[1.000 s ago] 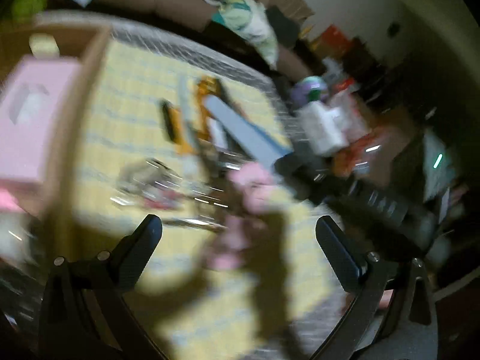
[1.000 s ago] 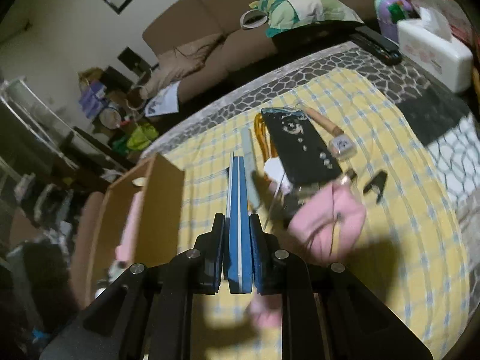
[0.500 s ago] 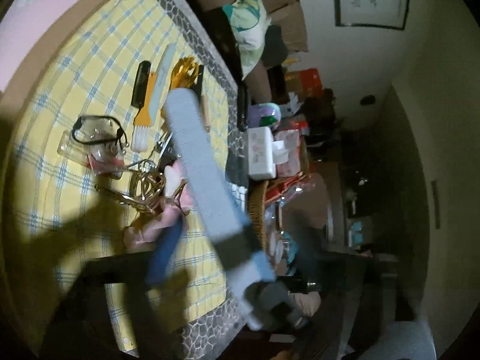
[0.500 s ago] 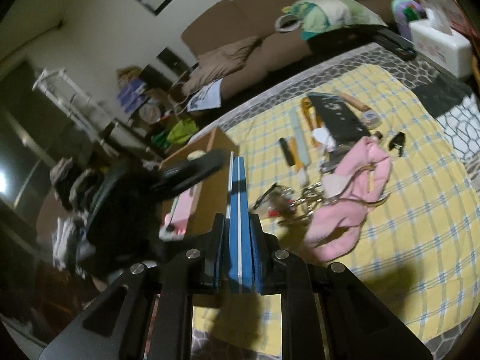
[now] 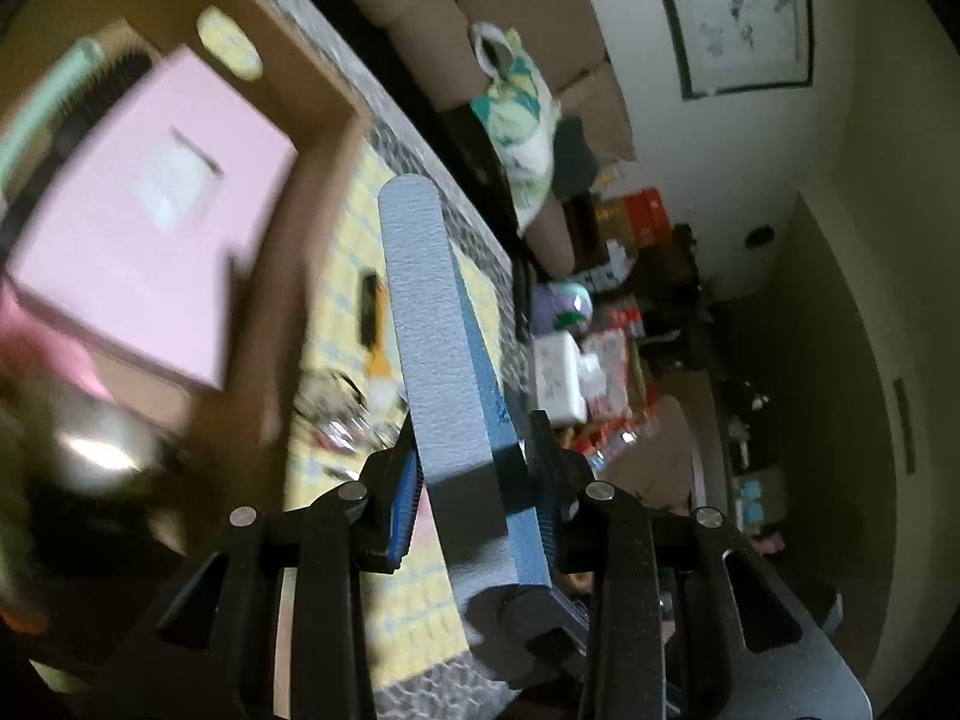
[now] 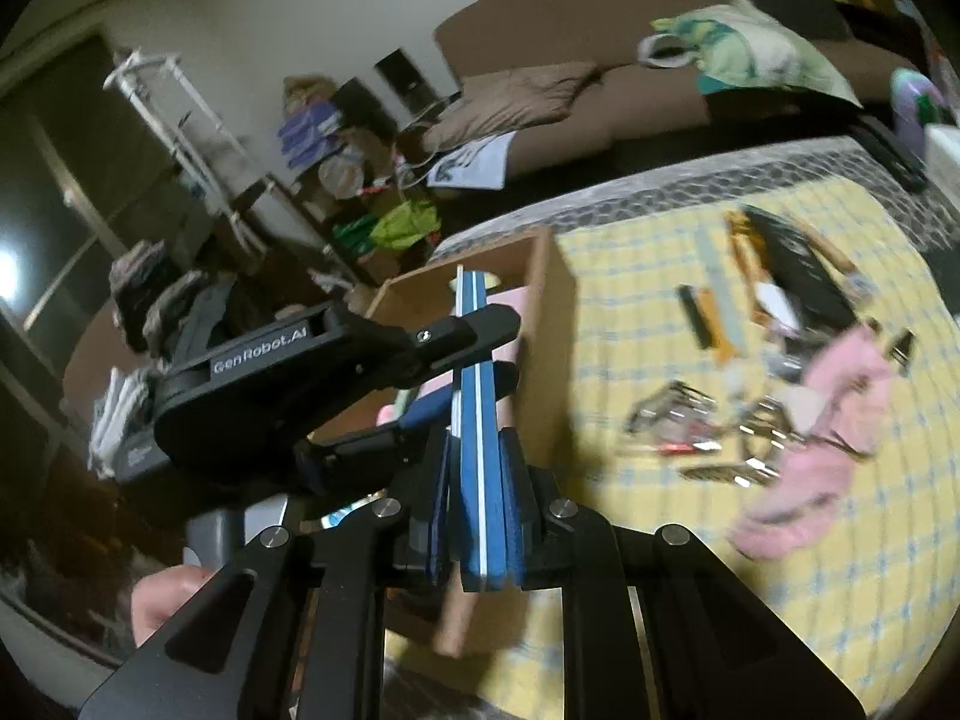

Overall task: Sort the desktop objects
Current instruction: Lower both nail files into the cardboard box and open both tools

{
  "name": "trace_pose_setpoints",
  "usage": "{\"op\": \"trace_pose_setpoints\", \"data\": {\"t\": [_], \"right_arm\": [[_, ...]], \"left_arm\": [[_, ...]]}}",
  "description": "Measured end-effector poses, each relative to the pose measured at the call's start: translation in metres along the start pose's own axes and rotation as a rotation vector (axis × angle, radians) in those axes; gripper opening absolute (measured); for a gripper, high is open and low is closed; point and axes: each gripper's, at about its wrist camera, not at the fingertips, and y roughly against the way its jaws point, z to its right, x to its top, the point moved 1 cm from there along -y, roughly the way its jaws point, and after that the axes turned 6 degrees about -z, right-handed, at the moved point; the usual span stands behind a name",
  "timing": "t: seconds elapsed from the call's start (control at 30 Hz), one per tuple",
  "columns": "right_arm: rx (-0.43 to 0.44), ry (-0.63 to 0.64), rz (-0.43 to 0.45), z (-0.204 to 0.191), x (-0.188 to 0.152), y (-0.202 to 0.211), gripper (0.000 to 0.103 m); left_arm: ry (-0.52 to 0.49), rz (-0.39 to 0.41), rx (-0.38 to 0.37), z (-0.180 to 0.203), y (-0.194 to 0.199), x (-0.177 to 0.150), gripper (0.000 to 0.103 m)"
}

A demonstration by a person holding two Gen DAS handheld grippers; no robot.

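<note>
A long blue nail file (image 5: 444,360) with a grey face is held by both grippers at once. My left gripper (image 5: 474,474) is shut on it across its width, near the lower end. My right gripper (image 6: 480,480) is shut on the thin sides of the same nail file (image 6: 477,420). In the right wrist view the left gripper (image 6: 498,348) comes in from the left, one finger above the file and one below. The file hangs at the rim of an open cardboard box (image 6: 546,324), which has a pink box (image 5: 150,210) inside.
On the yellow checked cloth (image 6: 630,276) lie a pink fabric item (image 6: 828,420), keys and small metal tools (image 6: 708,432), an orange-handled brush (image 6: 714,318) and a black case (image 6: 798,276). A white tissue box (image 5: 558,378) stands past the table's far side. A hand (image 6: 168,594) shows at the lower left.
My left gripper, wide open a second ago, has closed on the file that the right gripper holds. Both have swung from the clutter toward the cardboard box.
</note>
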Motion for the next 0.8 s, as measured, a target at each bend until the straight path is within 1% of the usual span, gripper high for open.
{"op": "trace_pose_setpoints", "data": {"t": [0.13,0.23,0.37,0.43,0.47,0.53,0.6,0.67,0.77,0.8], "right_arm": [[0.019,0.026,-0.043,-0.032,0.016,-0.044,0.015],[0.037,0.035,-0.086,-0.055,0.027,-0.081,0.015],[0.094,-0.012,-0.14,-0.076,0.039,-0.126,0.015],[0.106,-0.037,-0.158,-0.083,0.042,-0.147,0.015],[0.105,-0.053,-0.167,-0.084,0.042,-0.157,0.015],[0.12,-0.096,-0.181,-0.083,0.043,-0.175,0.016],[0.132,-0.142,-0.195,-0.076,0.043,-0.189,0.016],[0.152,-0.18,-0.209,-0.069,0.044,-0.202,0.017],[0.173,-0.222,-0.216,-0.065,0.047,-0.212,0.017],[0.174,-0.227,-0.217,-0.064,0.048,-0.216,0.017]], "left_arm": [[-0.005,0.052,0.075,-0.019,0.037,0.029,0.029],[-0.029,0.079,0.16,-0.033,0.061,0.052,0.029],[-0.051,0.106,0.273,-0.054,0.09,0.079,0.031],[-0.076,0.085,0.35,-0.062,0.091,0.09,0.032],[-0.112,0.066,0.421,-0.063,0.087,0.099,0.032],[-0.165,0.034,0.525,-0.064,0.081,0.105,0.032],[-0.218,-0.017,0.635,-0.063,0.071,0.111,0.032],[-0.265,-0.052,0.71,-0.062,0.063,0.118,0.032],[-0.33,-0.101,0.805,-0.055,0.046,0.119,0.033],[-0.358,-0.122,0.849,-0.055,0.04,0.12,0.033]]}}
